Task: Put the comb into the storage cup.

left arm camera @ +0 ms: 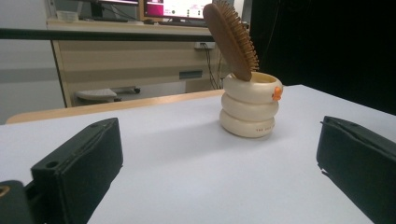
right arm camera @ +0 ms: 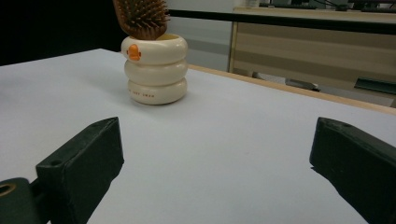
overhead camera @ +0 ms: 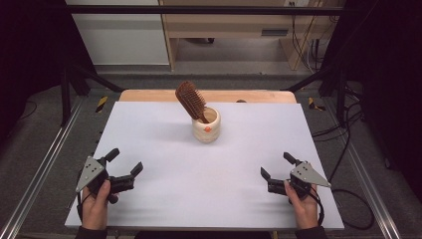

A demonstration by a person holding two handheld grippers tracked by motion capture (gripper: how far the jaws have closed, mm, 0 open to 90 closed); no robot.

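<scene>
Left claw (overhead camera: 125,163): nearest to us at the counter's front-left corner; we hold it low with its jaws spread wide and nothing between them.
Right claw (overhead camera: 276,166): at the front-right corner, jaws likewise parted and empty, well apart from the left one.
Counter (overhead camera: 164,199): a white sheet on a wooden top, bare between our claws and the cup.
Cup (overhead camera: 206,125): a cream ceramic holder shaped like three stacked rings, with a small orange mark on its side; it stands upright toward the far middle of the counter, well apart from both claws.
Cup contents: one wooden paddle hairbrush (overhead camera: 190,99), handle down inside the cup, head leaning over the rim toward the left in the high view, bristles facing right. We cannot see whether anything else lies in the cup.
Left gripper view: cup (left arm camera: 249,110) and hairbrush (left arm camera: 231,39) sit ahead, right of centre between the jaws.
Right gripper view: cup (right arm camera: 155,74) ahead and to the left, hairbrush (right arm camera: 141,17) cut off by the top edge.
Progress: we judge that no grasp has begun; neither claw touches brush or cup.
Left to do: we judge that a reach and a grip on the brush or cup remain.
</scene>
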